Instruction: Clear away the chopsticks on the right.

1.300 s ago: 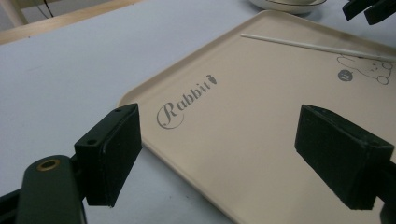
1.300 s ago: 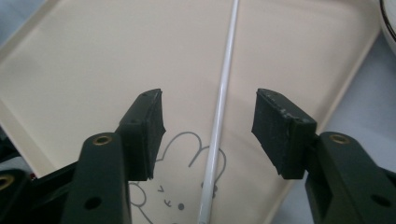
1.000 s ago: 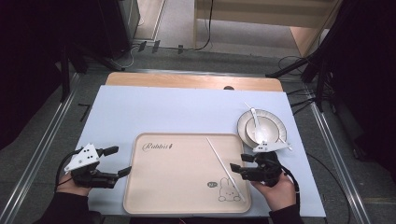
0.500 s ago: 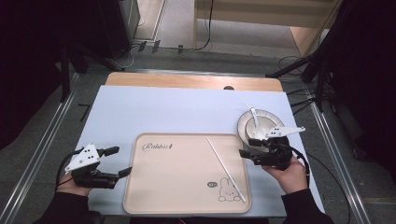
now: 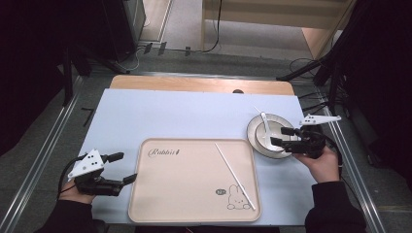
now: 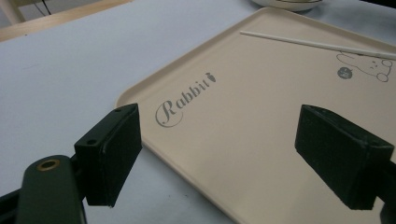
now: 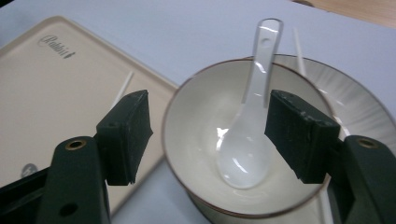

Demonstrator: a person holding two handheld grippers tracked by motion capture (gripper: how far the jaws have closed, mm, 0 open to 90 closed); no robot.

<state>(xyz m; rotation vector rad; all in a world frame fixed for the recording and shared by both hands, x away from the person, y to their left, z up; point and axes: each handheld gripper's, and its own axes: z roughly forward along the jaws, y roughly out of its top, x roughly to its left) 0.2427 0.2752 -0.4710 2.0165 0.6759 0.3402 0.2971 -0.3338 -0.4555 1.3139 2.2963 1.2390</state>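
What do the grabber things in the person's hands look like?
Each gripper, left and right, is black with two chunky, blocky jaws and a pale grey three-cornered plate on top. A black cable trails from each. The person wears dark sleeves.

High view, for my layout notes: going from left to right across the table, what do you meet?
Left gripper → tray → chopstick → bowl with its spoon on a plate → right gripper, jaws just opened, nothing between them.

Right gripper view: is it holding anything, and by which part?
Nothing is held. The right gripper has just been opening; its jaws stand apart around the near rim of the small cream bowl with the white ceramic spoon, pads not pressing.
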